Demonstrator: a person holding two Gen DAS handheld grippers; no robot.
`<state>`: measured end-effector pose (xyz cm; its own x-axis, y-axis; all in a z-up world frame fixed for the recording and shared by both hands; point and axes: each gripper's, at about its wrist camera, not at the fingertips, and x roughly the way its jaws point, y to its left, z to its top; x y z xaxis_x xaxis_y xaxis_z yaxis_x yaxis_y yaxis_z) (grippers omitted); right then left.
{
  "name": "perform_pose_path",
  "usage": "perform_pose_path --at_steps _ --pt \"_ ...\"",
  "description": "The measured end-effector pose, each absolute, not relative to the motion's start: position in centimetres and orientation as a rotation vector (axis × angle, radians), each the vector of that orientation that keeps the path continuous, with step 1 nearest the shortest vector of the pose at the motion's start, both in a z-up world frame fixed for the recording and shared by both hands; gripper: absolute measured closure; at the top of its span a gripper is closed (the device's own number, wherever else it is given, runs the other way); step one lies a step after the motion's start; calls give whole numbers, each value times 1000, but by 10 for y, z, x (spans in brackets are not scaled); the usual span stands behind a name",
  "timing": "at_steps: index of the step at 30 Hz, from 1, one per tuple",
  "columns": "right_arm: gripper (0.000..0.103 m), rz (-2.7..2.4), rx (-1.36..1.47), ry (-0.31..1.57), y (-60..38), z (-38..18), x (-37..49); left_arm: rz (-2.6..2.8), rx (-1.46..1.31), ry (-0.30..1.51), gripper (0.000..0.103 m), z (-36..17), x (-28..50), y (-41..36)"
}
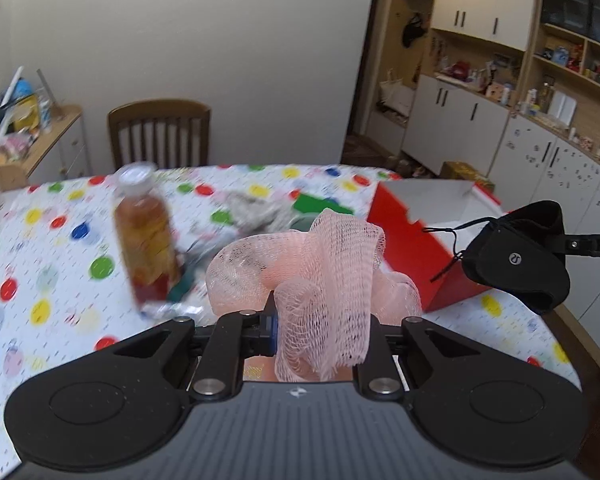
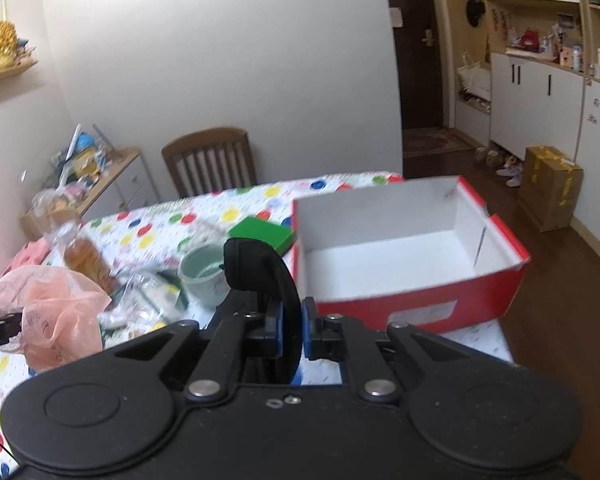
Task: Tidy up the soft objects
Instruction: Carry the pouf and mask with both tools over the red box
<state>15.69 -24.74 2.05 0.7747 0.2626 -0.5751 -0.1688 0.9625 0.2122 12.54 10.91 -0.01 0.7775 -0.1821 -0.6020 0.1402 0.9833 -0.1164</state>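
Pink mesh pouf (image 1: pixel 324 276), black mask (image 2: pixel 260 276), both aloft.

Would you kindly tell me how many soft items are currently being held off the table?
2. The pink mesh sponge is clamped in the left tool, and the black fabric pouch is clamped in the right tool. More soft items may lie hidden in the table clutter.

A: What hid the left gripper's (image 1: pixel 300 320) fingertips?

B: The pink mesh pouf (image 1: pixel 320 280) draped over them, so the pads couldn't be made out.

A: And the bottle (image 1: pixel 146 236)?

B: Smeared by motion blur; its label was unreadable. The crumpled wrappers (image 1: pixel 256 210) behind it were blurred too.

A: The right view?

B: The black mask (image 2: pixel 266 280) covered the green cup's (image 2: pixel 202 276) right side, and the red box's (image 2: pixel 416 300) label was too blurred to read.
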Motion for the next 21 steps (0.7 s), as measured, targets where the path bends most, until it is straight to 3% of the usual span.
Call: perform_pose_path --at_steps 21 --pt "94 255 164 642 -370 24 256 -240 -6 625 86 45 233 -57"
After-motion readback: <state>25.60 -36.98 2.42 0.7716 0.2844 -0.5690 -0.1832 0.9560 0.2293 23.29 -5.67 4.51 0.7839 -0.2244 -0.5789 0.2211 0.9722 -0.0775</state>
